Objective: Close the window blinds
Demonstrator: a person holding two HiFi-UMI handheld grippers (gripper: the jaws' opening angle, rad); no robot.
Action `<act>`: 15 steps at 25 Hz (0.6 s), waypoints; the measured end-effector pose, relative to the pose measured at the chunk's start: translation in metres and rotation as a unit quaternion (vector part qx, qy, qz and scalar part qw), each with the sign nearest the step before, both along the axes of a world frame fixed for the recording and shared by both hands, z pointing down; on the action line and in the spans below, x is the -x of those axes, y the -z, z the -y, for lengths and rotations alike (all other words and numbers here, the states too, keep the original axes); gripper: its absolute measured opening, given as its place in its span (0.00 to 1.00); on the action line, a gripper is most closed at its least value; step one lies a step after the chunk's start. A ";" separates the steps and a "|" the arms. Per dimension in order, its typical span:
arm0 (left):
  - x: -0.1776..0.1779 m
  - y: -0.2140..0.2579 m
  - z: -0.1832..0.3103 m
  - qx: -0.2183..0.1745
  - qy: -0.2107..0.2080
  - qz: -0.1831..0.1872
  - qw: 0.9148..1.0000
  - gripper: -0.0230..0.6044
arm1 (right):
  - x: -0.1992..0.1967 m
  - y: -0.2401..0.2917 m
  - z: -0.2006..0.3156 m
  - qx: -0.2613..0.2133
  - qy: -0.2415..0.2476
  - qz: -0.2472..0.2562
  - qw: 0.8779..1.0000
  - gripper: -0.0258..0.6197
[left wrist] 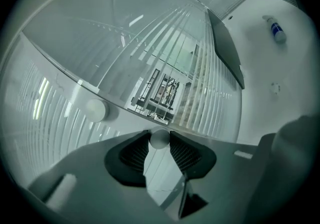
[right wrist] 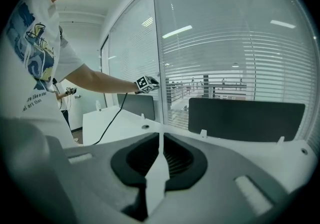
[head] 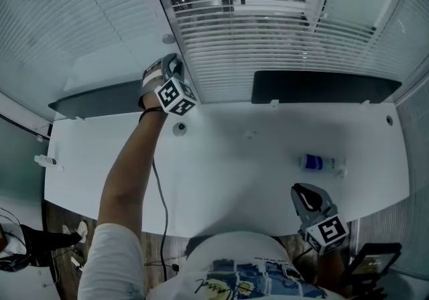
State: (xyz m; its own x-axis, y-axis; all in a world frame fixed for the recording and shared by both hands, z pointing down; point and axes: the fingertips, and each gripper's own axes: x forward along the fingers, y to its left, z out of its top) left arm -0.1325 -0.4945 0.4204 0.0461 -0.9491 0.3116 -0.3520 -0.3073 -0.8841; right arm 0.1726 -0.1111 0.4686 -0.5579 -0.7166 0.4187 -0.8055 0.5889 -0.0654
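The window blinds (head: 268, 31) hang with their slats part open behind the glass beyond the white desk (head: 234, 165); I also see the blinds (left wrist: 210, 93) in the left gripper view and the blinds (right wrist: 235, 68) in the right gripper view. My left gripper (head: 171, 64) is raised to the window post. In its own view my left gripper (left wrist: 160, 140) has a small white round knob (left wrist: 160, 139) between its two pads, which touch it on both sides. My right gripper (head: 305, 193) rests low by the desk's near edge, jaws together and empty (right wrist: 160, 138).
A second white knob (left wrist: 95, 109) sits on the frame to the left. Two dark panels (head: 322, 86) (head: 100, 99) stand along the desk's far edge. A small bottle (head: 320, 163) lies at the right. A black cable (head: 161, 198) trails off the front.
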 end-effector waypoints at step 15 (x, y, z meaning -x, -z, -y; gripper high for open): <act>0.011 0.011 -0.003 0.016 0.077 -0.364 0.928 0.24 | 0.001 -0.005 0.008 0.006 0.003 0.000 1.000 0.07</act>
State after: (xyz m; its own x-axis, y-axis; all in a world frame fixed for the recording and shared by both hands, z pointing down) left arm -0.1431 -0.4911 0.4093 0.1197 -0.9528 0.2790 -0.8941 -0.2257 -0.3869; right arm 0.1713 -0.1187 0.4739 -0.5620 -0.7083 0.4271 -0.8020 0.5929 -0.0721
